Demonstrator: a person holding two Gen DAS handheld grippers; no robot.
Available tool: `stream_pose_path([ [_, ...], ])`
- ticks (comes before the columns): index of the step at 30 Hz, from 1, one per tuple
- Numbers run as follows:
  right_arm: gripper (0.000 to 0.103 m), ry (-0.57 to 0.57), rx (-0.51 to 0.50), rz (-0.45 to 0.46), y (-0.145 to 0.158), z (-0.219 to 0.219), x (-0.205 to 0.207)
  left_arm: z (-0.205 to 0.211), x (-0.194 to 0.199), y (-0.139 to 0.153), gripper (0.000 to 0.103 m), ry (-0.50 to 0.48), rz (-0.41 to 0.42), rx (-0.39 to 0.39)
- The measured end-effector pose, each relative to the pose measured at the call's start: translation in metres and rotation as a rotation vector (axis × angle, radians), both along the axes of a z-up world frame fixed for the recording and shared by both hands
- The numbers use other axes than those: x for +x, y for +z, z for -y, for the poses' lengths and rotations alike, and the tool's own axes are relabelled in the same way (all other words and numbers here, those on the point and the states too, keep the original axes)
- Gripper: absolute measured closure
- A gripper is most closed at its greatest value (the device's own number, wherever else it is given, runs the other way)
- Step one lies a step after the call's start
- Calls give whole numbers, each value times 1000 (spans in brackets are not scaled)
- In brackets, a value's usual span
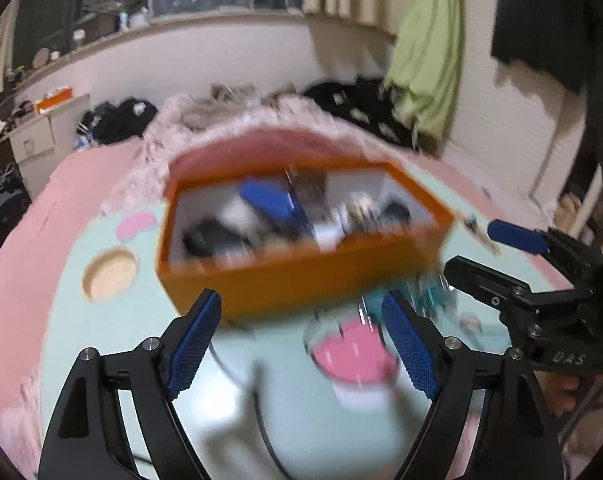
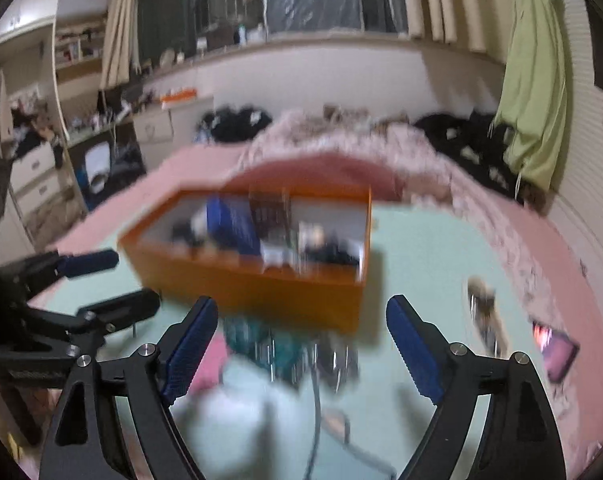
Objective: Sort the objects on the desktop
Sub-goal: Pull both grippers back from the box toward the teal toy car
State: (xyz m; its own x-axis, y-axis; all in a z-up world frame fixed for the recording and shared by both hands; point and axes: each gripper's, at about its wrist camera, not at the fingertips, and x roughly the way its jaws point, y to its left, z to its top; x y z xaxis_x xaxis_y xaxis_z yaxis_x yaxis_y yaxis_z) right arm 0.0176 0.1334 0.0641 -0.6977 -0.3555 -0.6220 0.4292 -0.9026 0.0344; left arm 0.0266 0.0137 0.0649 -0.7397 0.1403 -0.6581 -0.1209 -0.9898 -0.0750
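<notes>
Orange box (image 1: 301, 276) on the pale green mat (image 1: 101, 320) — contents blurred. Left gripper (image 1: 301, 340) and right gripper (image 2: 301, 344) both spread wide, grasping nothing.

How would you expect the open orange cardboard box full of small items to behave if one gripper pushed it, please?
The open orange cardboard box would probably slide rather than tip, being low and wide. Its loose contents would likely shift. Its thin walls may flex.

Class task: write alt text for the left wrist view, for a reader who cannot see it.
An open orange box of blurred, jumbled items sits on a mint-green mat, just beyond the open, empty left gripper. The right gripper, also open, enters from the right edge.
</notes>
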Motion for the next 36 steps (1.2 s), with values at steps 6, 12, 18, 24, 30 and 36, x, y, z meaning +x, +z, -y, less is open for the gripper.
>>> stream_pose_path([
  [6,16,-57,103,150,-38,-5,5,-12,2,-31,21,-18,141,-64],
  [12,0,-69,130,147,-44,-5,7,-9,-8,-47,10,13,227,-64],
  [18,0,-61,124,136,-46,-7,6,-11,-7,-50,0,4,229,-65],
  [24,0,-56,120,132,-45,-7,4,-12,-5,-54,0,6,225,-64],
  [30,0,-52,118,127,-44,-5,6,-12,-5,-54,0,5,225,-63],
  [36,0,-51,118,127,-44,-5,6,-12,-5,-54,0,5,225,-64],
])
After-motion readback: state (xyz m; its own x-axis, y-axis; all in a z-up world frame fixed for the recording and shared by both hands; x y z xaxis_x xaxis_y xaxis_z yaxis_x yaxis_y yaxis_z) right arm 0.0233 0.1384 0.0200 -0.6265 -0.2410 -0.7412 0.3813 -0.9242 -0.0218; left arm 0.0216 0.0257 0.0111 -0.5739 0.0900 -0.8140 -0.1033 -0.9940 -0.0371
